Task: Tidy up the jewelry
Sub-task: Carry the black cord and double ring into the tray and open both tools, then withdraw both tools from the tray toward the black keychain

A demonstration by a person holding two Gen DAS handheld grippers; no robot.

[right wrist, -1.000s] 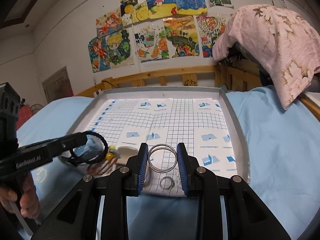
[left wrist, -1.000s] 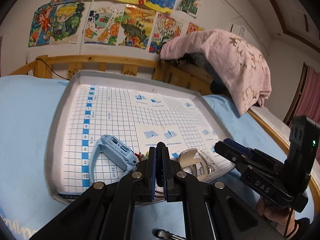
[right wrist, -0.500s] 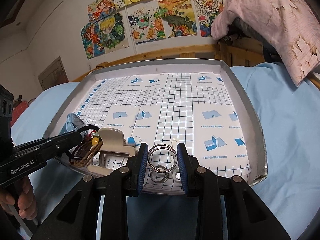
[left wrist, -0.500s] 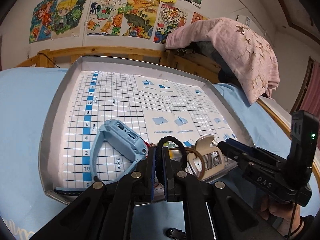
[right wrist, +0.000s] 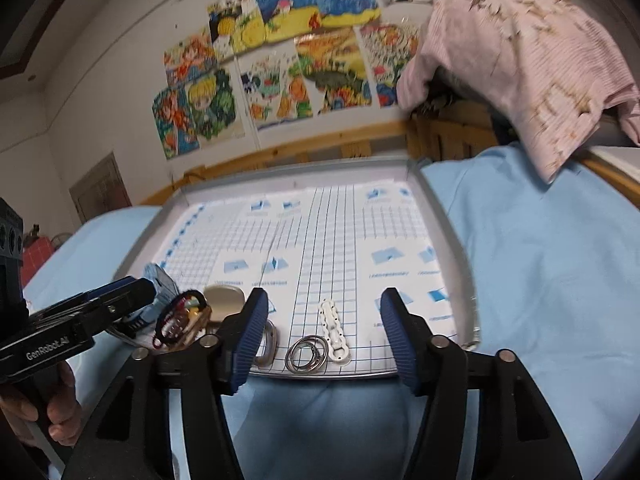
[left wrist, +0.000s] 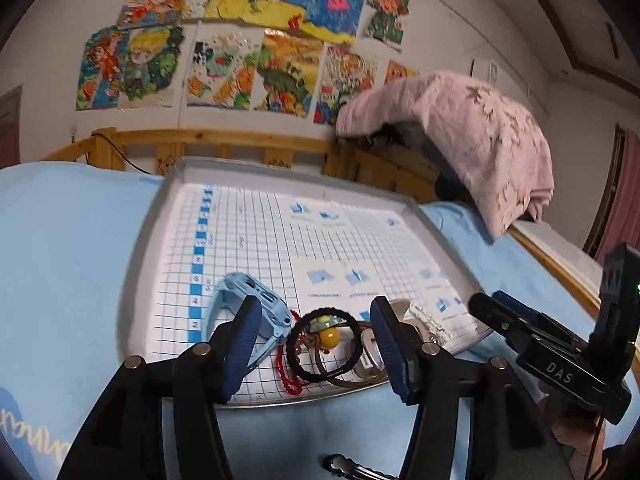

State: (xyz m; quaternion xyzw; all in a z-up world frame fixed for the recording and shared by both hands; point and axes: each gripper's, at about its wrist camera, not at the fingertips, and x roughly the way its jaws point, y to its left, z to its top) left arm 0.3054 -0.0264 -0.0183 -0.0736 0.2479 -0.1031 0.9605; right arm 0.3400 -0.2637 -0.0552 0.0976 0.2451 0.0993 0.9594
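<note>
Left wrist view: the left gripper [left wrist: 316,344] has its jaws apart and opening; nothing is pressed between the pads.
Hair tie: a black hair tie [left wrist: 323,345] with a yellow bead lies flat on the tray [left wrist: 136,248], in the gap between the left jaws and just ahead of them.
Around it: a red bead string [left wrist: 286,364] lies partly under the tie toward the left jaw; a blue watch [left wrist: 256,312] sits partly behind the left jaw; a brown band [left wrist: 344,376] and a beige clip [left wrist: 370,354] lie toward the right jaw.
Right wrist view: the right gripper [right wrist: 320,338] also has its jaws apart and opening, with nothing clamped.
Rings: a bunch of metal rings [right wrist: 306,354] lies flat near the tray's front edge, between the right jaws and slightly toward the left one.
White strip: a white link strip [right wrist: 333,330] touches the rings on the side of the right jaw, its long axis running away from the jaws.
Nearer hand: left for the hair tie heap, right for the rings and strip.
Judgement: both pieces look set down, and the next pick depends on lining the jaws across a piece's short side.
Risk: the tangled heap by the left jaws could lift together.
</note>
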